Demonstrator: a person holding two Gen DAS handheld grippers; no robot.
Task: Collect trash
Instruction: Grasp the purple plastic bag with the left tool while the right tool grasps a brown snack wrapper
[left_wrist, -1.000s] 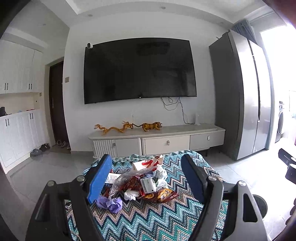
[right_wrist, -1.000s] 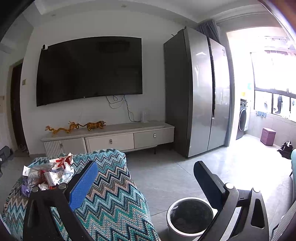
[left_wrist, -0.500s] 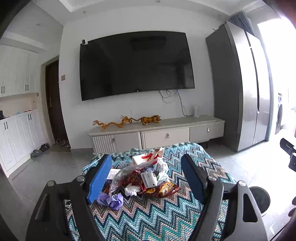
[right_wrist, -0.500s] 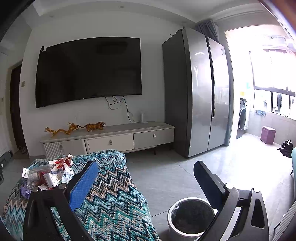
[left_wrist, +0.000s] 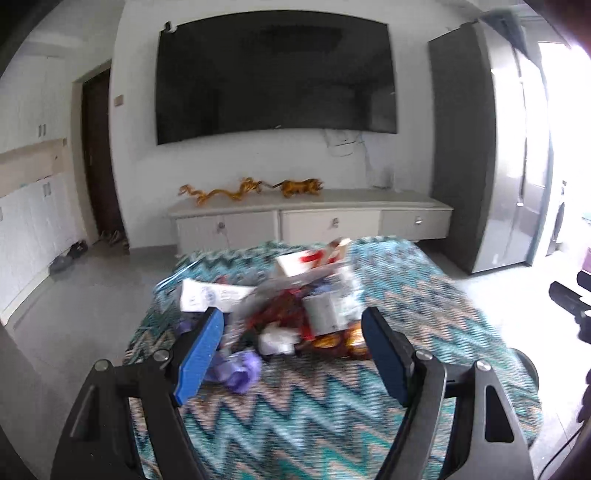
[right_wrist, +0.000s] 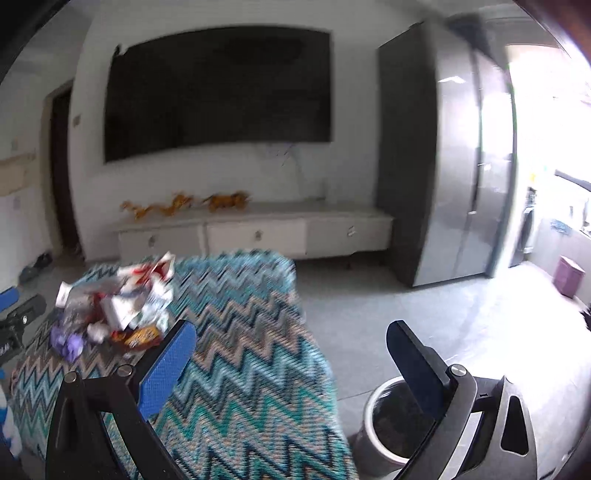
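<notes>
Trash (left_wrist: 295, 314) lies heaped on a tabletop covered with a teal zigzag cloth (left_wrist: 332, 413): a white-and-red carton (left_wrist: 314, 260) at the far side of the pile, a flat white packet (left_wrist: 210, 297) to its left, red and orange snack wrappers (left_wrist: 332, 338) in the middle, and a crumpled purple scrap (left_wrist: 240, 369) at the near edge. The left gripper (left_wrist: 291, 354) hangs low over the cloth, its jaws spread wide and holding nothing, the near edge of the pile framed between its blue pads (left_wrist: 199, 358). The right gripper (right_wrist: 291, 365) points past the cloth's right edge, its jaws likewise spread and empty; a round bin with a pale rim (right_wrist: 373, 402) stands on the grey floor (right_wrist: 388, 302) just behind its right finger. From that side the pile (right_wrist: 114, 306) sits well to the left. Both views are blurred. Behind, a large dark television (left_wrist: 275, 75) hangs above a low white cabinet (left_wrist: 310, 218), beside a tall grey refrigerator (left_wrist: 491, 155).
</notes>
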